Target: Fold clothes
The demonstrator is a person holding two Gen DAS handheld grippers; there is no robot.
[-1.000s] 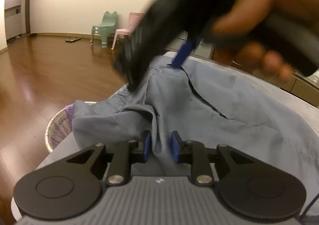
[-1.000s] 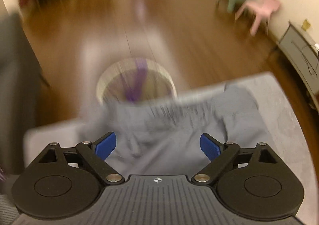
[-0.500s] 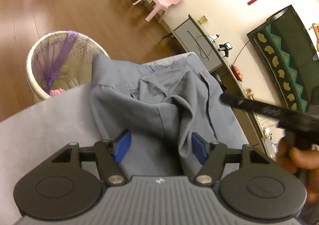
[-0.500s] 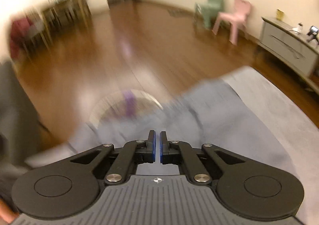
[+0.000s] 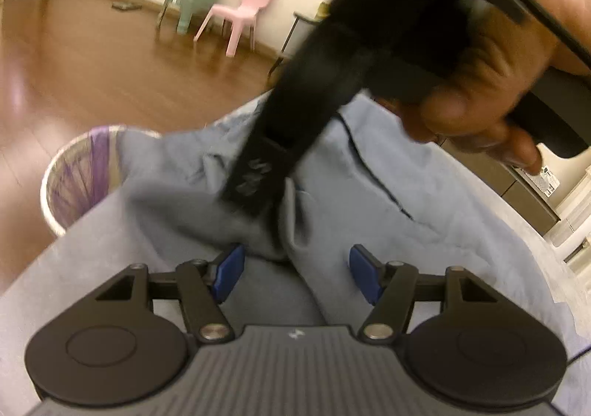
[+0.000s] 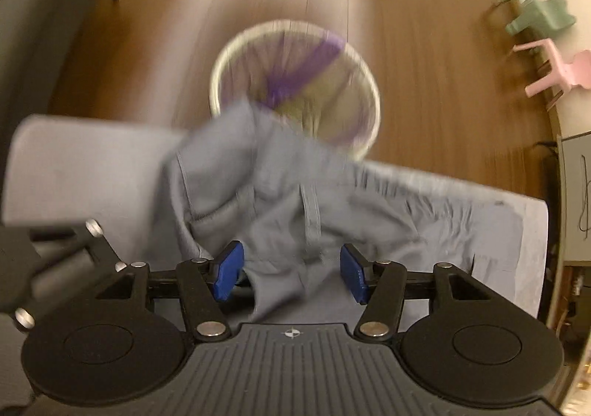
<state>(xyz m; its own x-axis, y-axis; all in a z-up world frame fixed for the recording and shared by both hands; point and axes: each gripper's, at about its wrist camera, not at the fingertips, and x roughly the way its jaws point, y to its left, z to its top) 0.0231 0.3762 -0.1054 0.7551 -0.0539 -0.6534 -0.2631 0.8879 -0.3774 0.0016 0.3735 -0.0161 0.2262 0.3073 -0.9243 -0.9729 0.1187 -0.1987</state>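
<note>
Left wrist view: bunched grey garment [image 5: 388,202] piled across the table [image 5: 48,275] from 11 to 2 o'clock, one ridge running down between the spread blue fingers [image 5: 364,277] of the left gripper [image 5: 295,272]. Path toward 12 to 2 o'clock blocked by the right gripper [image 5: 288,143] and the hand [image 5: 491,83] around it, low over the cloth. Bare tabletop free at 8 to 9 o'clock. Wastebasket [image 5: 74,172] just past the table edge at 10 o'clock.

Right wrist view: cloth heaped at 12 o'clock, bare tabletop at 10 o'clock.
</note>
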